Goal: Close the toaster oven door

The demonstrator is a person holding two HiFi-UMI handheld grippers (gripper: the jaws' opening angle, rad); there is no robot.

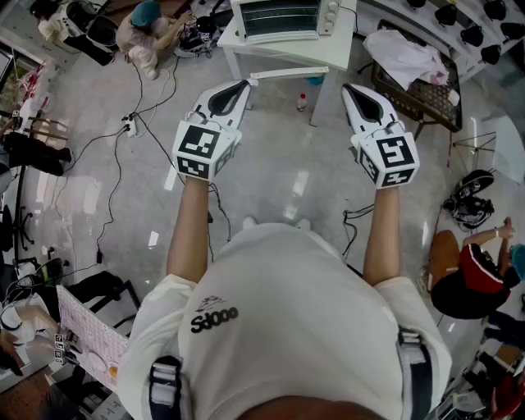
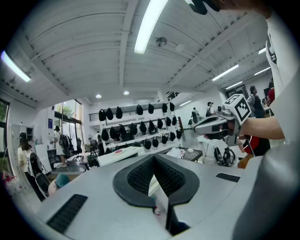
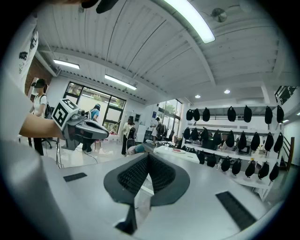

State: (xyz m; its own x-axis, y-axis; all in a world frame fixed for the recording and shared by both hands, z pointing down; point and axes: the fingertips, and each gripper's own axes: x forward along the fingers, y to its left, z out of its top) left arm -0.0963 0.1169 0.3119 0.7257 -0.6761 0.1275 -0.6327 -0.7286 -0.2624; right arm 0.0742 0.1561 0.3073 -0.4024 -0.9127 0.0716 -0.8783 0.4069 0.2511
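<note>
The toaster oven (image 1: pixel 283 18) stands on a white table (image 1: pixel 328 51) at the far top of the head view, its glass door upright against its front. Both grippers hang in the air well short of it, over the floor. My left gripper (image 1: pixel 242 84) points at the table's left leg, and its jaws meet with nothing between them (image 2: pixel 153 176). My right gripper (image 1: pixel 349 89) points at the table's right side, jaws also together and empty (image 3: pixel 146 173). Each gripper view looks out over the room and shows the other gripper at its side.
A small bottle (image 1: pixel 302 102) stands on the floor under the table. A dark basket with white cloth (image 1: pixel 414 86) sits to the right. Cables (image 1: pixel 123 139) trail across the floor at left, near a crouching person (image 1: pixel 148 33). Another person (image 1: pixel 472 275) sits at lower right.
</note>
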